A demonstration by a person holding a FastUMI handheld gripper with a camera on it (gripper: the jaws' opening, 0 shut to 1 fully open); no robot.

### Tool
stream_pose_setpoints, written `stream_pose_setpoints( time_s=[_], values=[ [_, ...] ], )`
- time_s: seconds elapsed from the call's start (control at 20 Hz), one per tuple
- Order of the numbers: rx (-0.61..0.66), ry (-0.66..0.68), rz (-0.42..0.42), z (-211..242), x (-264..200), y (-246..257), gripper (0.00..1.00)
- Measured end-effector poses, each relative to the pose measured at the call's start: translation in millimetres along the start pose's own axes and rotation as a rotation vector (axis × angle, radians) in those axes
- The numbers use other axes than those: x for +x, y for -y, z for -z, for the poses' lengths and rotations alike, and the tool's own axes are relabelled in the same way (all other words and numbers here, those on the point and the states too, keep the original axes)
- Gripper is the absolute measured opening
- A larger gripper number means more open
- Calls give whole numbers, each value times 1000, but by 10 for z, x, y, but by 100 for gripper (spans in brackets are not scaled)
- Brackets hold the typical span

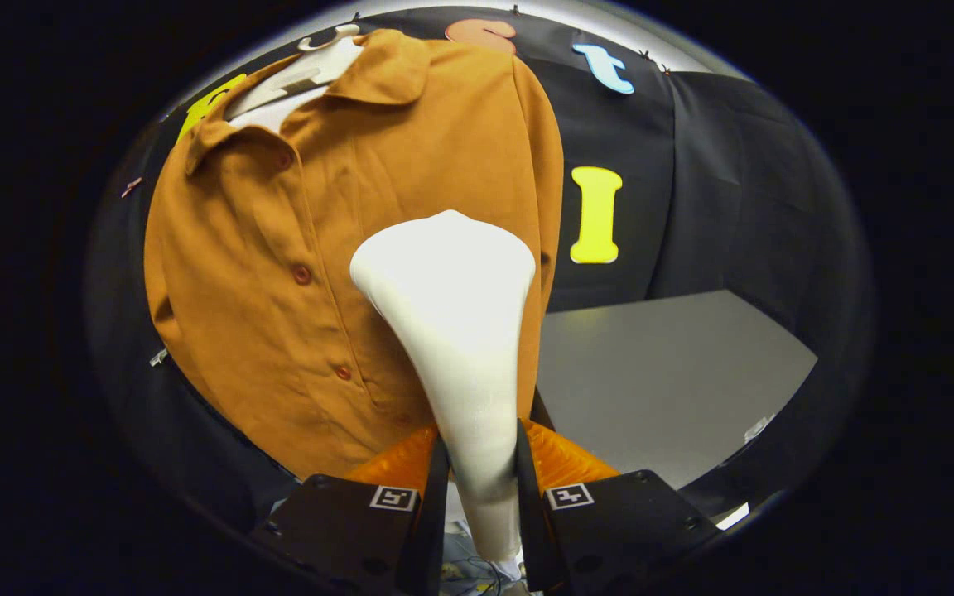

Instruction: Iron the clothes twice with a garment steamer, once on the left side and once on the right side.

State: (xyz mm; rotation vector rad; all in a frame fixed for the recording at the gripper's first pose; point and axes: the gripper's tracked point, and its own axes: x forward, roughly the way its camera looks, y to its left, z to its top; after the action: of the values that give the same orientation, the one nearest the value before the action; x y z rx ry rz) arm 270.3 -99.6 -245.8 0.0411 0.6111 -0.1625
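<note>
Steamer point(452, 331) stands upright (head up, against the orange shirt point(278, 273)), its handle pinched by the jaws.

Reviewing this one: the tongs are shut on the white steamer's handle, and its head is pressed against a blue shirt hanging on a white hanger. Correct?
Not quite: the shirt is orange-brown, not blue, as the gripper view shows. The rest stands: the tongs are shut on the white steamer at its handle, its head lies against the shirt, and the shirt hangs on a white hanger.
</note>
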Motion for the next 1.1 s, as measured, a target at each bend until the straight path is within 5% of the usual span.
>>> stream_pose_setpoints(
  time_s=[0.4,0.8,1.1],
  values=[
    [-94,222,-142,-626,-368,-729,42],
    [-146,224,-300,-558,-459,-1449,42],
    [-154,182,-304,-446,-333,-1624,42]
  ],
)
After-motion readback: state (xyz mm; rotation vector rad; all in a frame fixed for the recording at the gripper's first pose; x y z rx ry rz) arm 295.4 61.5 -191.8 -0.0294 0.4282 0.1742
